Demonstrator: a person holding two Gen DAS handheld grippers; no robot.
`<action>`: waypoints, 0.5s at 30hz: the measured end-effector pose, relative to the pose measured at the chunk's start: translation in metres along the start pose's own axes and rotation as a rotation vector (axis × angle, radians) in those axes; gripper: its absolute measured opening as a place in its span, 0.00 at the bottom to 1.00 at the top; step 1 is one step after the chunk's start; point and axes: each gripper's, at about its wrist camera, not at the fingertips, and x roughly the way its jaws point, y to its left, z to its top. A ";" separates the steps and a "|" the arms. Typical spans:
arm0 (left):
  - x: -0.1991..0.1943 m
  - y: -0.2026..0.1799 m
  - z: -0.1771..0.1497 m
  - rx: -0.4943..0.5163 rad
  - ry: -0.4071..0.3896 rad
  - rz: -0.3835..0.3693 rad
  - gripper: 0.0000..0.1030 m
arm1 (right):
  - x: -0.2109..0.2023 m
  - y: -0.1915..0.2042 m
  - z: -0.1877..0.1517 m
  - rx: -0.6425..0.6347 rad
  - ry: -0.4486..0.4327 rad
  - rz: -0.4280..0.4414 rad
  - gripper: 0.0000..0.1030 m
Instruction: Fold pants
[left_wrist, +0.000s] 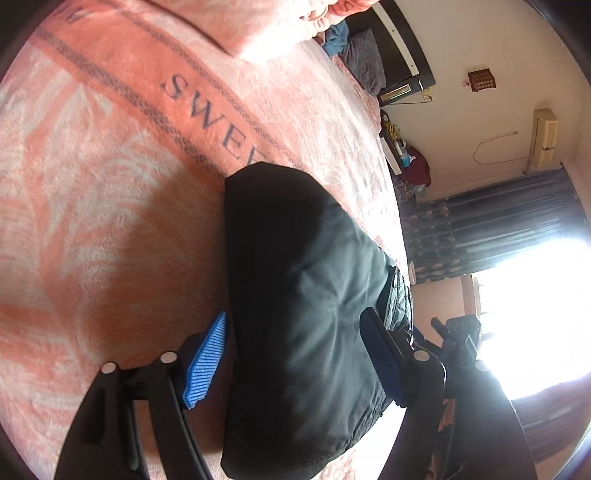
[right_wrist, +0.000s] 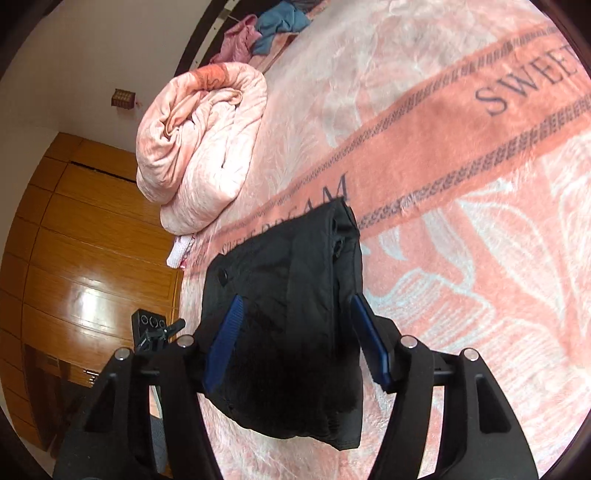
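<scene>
Left wrist view: folded black pants (left_wrist: 295, 295) lie on the pink blanket (left_wrist: 110, 184), between the released left gripper (left_wrist: 295, 332) pads. Right gripper (right_wrist: 295, 339) likewise straddles them, unclenched; bare blanket surrounds.

Black pants (left_wrist: 295, 314) run off the bottom edge in the left wrist view, hem unseen. They cover part of the blanket's lettering (left_wrist: 218, 122) (only "SWE" reads). Window (left_wrist: 535, 314) blown out white; shelf clutter (left_wrist: 410, 162) too small to identify.
</scene>
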 end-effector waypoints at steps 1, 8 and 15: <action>-0.009 -0.010 -0.007 0.041 -0.040 0.019 0.71 | 0.004 0.018 0.010 -0.019 -0.025 0.028 0.57; -0.009 -0.050 -0.055 0.143 -0.029 -0.033 0.67 | 0.098 0.045 0.041 -0.009 0.057 -0.097 0.40; -0.019 -0.023 -0.069 0.107 0.012 -0.046 0.70 | 0.074 0.045 0.010 -0.061 -0.004 -0.067 0.35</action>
